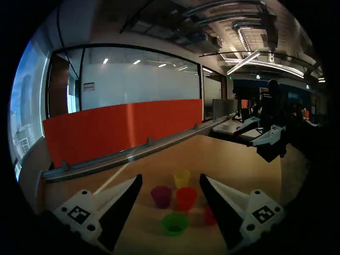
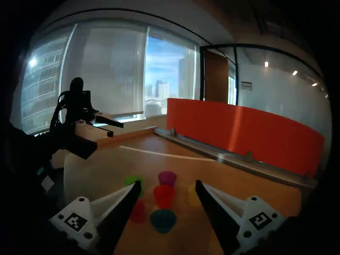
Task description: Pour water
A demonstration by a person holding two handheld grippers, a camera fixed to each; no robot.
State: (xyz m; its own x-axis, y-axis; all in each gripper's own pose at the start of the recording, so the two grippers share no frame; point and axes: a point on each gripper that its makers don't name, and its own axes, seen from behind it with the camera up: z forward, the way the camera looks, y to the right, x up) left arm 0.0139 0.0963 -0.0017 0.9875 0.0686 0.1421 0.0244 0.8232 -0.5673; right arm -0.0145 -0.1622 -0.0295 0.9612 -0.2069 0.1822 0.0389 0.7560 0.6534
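Left gripper view showed my left gripper (image 1: 170, 176) wide open, empty; my right gripper (image 2: 167, 182) was too. I judged I should centre on the orange plastic cup (image 1: 186, 197).

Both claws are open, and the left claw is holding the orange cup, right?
No. The left claw holds nothing: in the left gripper view the orange cup stands on the table, touched by neither finger. Both claws are open, the right claw too.
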